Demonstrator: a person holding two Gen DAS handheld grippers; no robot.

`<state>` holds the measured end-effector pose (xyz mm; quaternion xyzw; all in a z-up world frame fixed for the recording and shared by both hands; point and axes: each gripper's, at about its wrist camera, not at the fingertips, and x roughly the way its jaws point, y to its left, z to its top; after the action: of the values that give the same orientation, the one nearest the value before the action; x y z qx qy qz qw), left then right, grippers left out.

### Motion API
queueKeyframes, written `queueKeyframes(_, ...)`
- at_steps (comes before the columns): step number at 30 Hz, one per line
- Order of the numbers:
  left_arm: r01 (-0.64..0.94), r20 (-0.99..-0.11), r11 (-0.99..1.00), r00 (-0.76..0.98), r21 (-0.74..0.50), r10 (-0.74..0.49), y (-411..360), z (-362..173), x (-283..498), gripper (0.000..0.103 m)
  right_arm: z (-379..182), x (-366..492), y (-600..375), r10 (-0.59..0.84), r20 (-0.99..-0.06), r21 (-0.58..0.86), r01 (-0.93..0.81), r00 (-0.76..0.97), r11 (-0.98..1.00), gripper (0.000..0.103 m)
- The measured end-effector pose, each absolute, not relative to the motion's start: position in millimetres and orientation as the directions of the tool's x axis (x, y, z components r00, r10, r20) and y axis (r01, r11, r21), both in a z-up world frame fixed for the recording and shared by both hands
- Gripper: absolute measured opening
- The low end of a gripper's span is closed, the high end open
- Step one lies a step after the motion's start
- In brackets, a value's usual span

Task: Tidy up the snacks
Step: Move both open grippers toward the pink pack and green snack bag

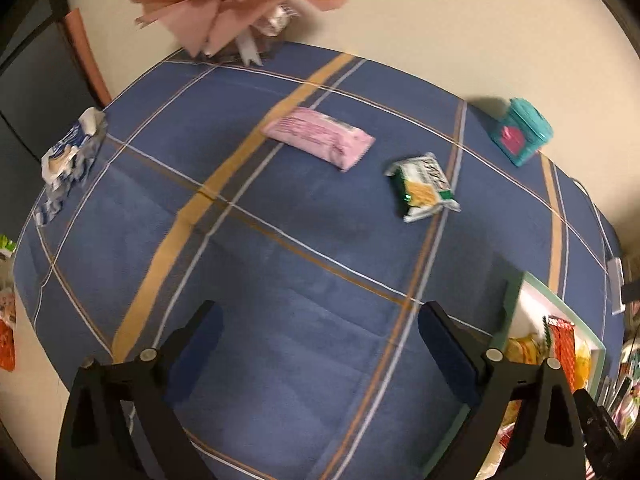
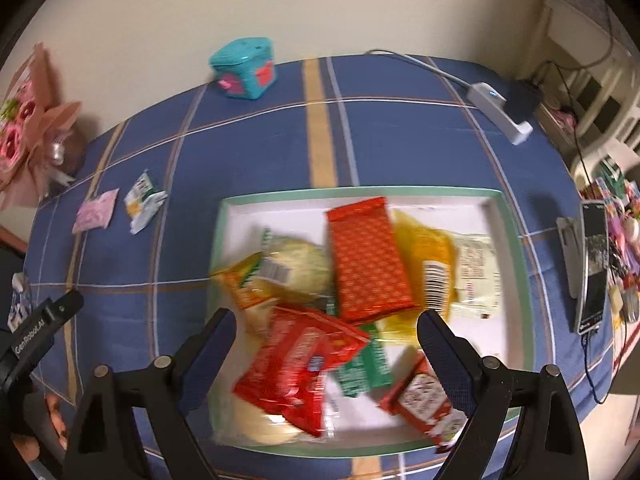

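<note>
Below the right gripper [image 2: 326, 330], the tray [image 2: 516, 240] is sitting already crowded with packets: a red packet [image 2: 300, 368] is lying right between its wide-spread fingers, an orange patterned pack [image 2: 368, 260] just ahead. That gripper is gaping fully and gripping nothing. The left gripper [image 1: 320, 320] is hovering over bare blue plaid tablecloth [image 1: 280, 340], its fingers likewise parted wide and empty.

The collecting step looks to be partly done, judging from the loose snacks lying outside the tray. Ahead of the left gripper, a pink packet [image 1: 320, 136] is lying flat, and ahead and to its right a green-and-white packet [image 1: 424, 188] is resting well apart from it. A blue-and-white wrapper [image 1: 68, 160] is sitting far to the left, at the table's edge.

The next move probably calls for the left gripper to reach forward and straddle the pink packet across its narrow side, since the packet is lying flat on the cloth.

Room is generous: open cloth all around both loose packets. The teal box [image 1: 520, 132] is standing near the far-right edge, and the paper flower [image 1: 228, 4] at the far edge. The tray's corner is just right of the left gripper.
</note>
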<state>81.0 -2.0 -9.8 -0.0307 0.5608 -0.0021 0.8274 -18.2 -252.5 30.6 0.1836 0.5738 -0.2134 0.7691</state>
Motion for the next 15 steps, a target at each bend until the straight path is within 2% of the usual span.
queueKeyframes(5,-0.064,-0.926,0.997,0.377,-0.044,-0.016,14,-9,85,0.099,29,-4,-228,-0.095,-0.96,0.05,0.499,0.262,0.865,0.094)
queueKeyframes(7,-0.087,-0.926,0.995,0.378,-0.041,-0.005,23,-9,87,0.103,28,1,-219,-0.081,-0.959,0.059,0.475,0.27,0.878,0.103)
queueKeyframes(15,-0.136,-0.933,0.99,0.361,-0.046,0.006,53,-15,97,0.103,17,19,-188,-0.06,-0.964,0.06,0.429,0.261,0.901,0.103)
